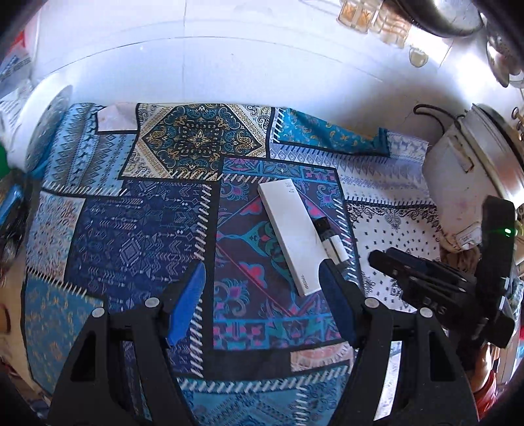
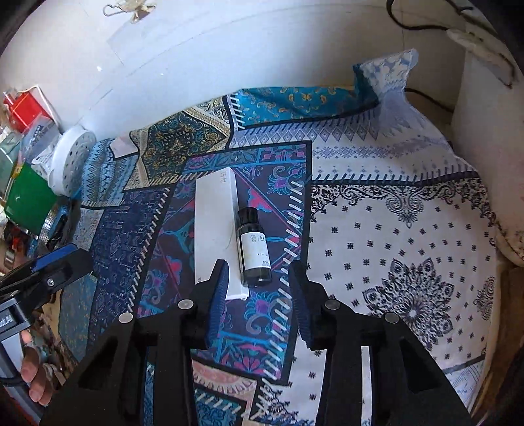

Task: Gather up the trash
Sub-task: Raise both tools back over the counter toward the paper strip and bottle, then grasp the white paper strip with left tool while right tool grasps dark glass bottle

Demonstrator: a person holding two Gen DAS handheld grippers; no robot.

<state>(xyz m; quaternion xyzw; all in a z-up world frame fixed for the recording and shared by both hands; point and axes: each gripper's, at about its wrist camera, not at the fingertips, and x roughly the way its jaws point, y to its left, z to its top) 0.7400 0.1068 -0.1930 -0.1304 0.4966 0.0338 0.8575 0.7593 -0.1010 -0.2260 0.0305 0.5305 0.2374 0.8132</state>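
A long white box (image 1: 290, 236) lies flat on the patterned cloth (image 1: 137, 236), with a small dark bottle (image 1: 330, 241) bearing a white label lying against its right side. My left gripper (image 1: 262, 267) is open above the cloth; its right finger overlaps the box's near end and nothing is between the pads. In the right wrist view the bottle (image 2: 253, 242) lies beside the box (image 2: 213, 222). My right gripper (image 2: 258, 266) is open, and the bottle's base sits just between its fingertips with gaps on both sides. The right gripper (image 1: 425, 278) also shows at the right of the left wrist view.
A white rice cooker (image 1: 465, 183) stands at the cloth's right edge. A white perforated disc (image 2: 72, 157) and a green container (image 2: 29, 196) sit at the left among clutter. Glass jars (image 1: 360, 16) stand by the back wall. A hand (image 2: 32, 370) holds the left gripper.
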